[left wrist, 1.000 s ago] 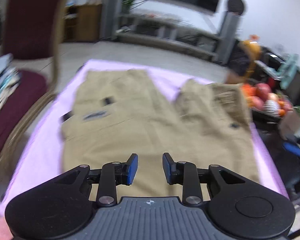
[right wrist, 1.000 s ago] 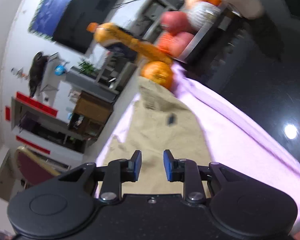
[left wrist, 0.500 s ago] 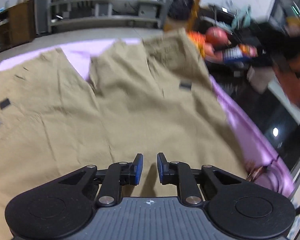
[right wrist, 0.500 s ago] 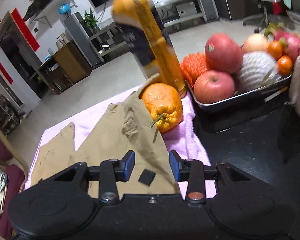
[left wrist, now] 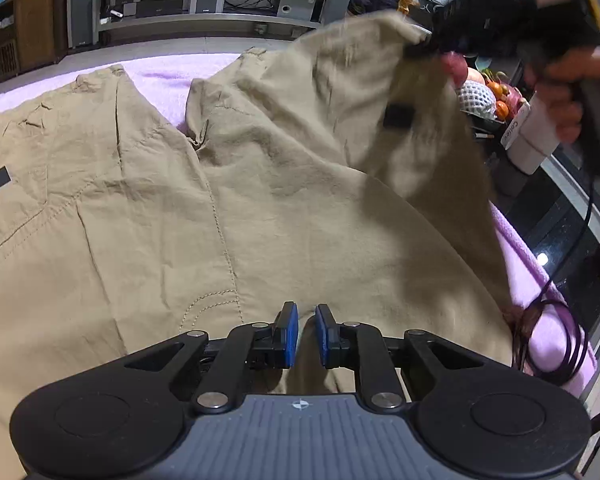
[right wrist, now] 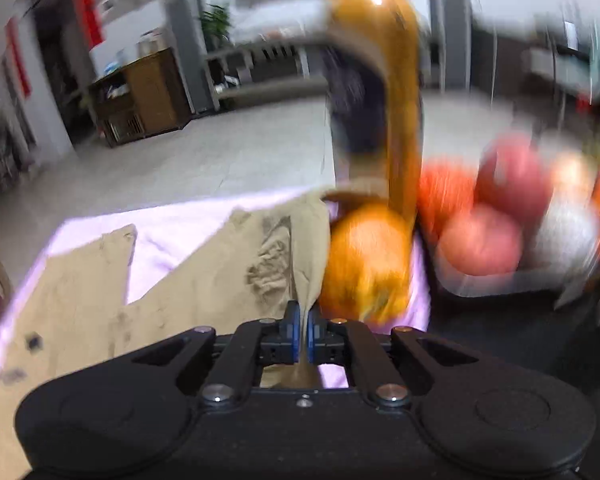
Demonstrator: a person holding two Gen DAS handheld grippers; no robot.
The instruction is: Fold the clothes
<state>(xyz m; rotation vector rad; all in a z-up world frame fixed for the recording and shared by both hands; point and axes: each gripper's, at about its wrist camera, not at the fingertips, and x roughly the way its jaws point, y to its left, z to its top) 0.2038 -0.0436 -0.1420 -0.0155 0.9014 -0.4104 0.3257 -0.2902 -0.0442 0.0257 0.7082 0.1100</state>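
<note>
Khaki shorts (left wrist: 220, 184) lie spread on a pink cloth (left wrist: 168, 76) on the table. My left gripper (left wrist: 303, 330) is at the waistband, its blue pads closed on a fold of the fabric. My right gripper (right wrist: 304, 330) is shut on the hem of the right leg (right wrist: 308, 248) and lifts it off the table. In the left wrist view the right gripper (left wrist: 416, 46) shows at the upper right, holding that raised leg corner (left wrist: 380, 80).
An orange (right wrist: 364, 256) and a tall orange bottle (right wrist: 396, 92) stand by the far right leg end. A tray of fruit (right wrist: 500, 236) sits to the right on the dark table. A white cup (left wrist: 532, 136) and a cable (left wrist: 552, 336) are at the right.
My right gripper closed on the leg hem and raised it. My left gripper narrowed onto the waistband fabric.
</note>
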